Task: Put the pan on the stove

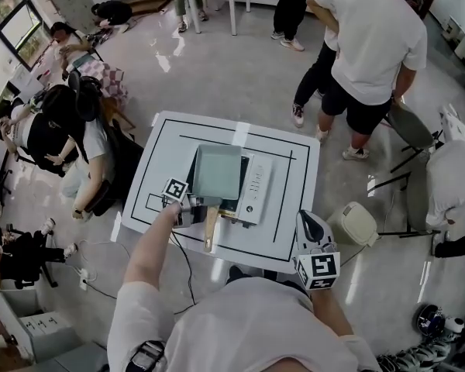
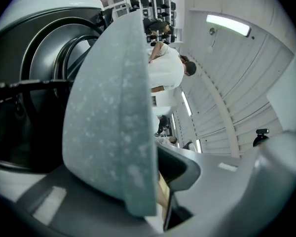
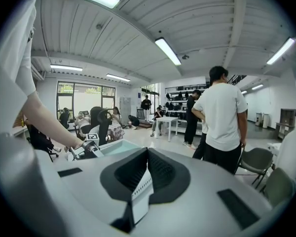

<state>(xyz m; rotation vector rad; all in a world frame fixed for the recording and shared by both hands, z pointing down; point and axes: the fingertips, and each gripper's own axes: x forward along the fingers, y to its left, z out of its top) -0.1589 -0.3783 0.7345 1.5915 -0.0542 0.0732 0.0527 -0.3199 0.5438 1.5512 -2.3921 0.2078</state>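
While the left gripper (image 1: 195, 208) clamps its handle (image 1: 211, 229), the pan (image 1: 217, 169) over the stove (image 1: 257, 186) points handle-first toward the person. The right gripper (image 1: 310, 223) is closed and empty.

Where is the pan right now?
Head view: the pan is over the stove at the table's centre, its wooden handle toward the near edge, clamped by the left hand-held gripper.

White short-sleeved T-shirt (image 1: 248, 328), sleeve hem well behind the left gripper (image 1: 200, 210), pale grey shell on the right gripper (image 1: 308, 222), black-and-white marker cube (image 1: 318, 270) at its rear.
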